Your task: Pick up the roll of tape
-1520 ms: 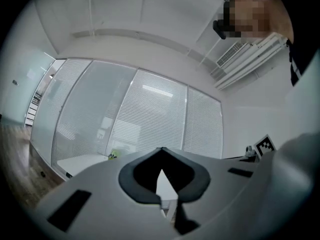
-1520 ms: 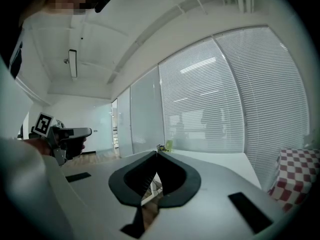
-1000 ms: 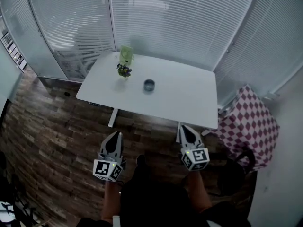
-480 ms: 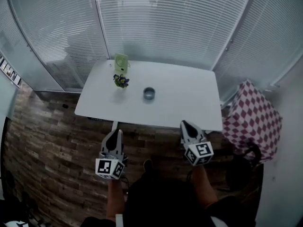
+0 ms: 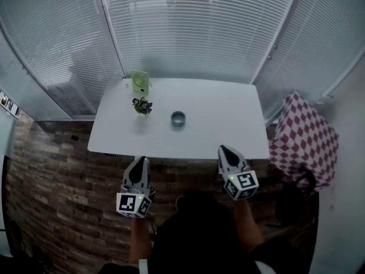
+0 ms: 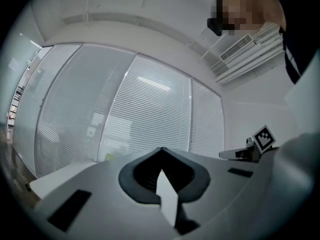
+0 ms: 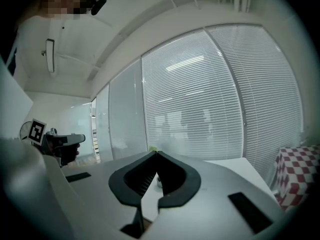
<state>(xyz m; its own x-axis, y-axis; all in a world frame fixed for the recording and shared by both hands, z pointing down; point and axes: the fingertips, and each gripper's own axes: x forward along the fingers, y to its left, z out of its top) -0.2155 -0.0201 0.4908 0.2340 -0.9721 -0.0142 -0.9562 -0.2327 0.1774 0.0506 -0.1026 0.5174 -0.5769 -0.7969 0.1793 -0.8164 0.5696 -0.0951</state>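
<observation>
The roll of tape (image 5: pixel 178 119), a small grey ring, lies flat near the middle of the white table (image 5: pixel 228 124) in the head view. Both grippers hover over the floor short of the table's near edge, pointing toward it. My left gripper (image 5: pixel 138 161) is shut with nothing in it; its jaws meet at a point in the left gripper view (image 6: pixel 161 149). My right gripper (image 5: pixel 223 149) is shut and empty too, and its tips touch in the right gripper view (image 7: pixel 156 153). Neither gripper is near the tape.
A small vase of flowers (image 5: pixel 141 105) and a green object (image 5: pixel 140 83) stand at the table's far left. A red-and-white checked cloth (image 5: pixel 305 138) covers something right of the table. Glass walls with blinds (image 5: pixel 182 33) close the room behind. The floor (image 5: pixel 63 176) is brick-patterned.
The person and both grippers have moved toward the table, which now sits squarer and nearer in the head view. Both grippers stay shut.
</observation>
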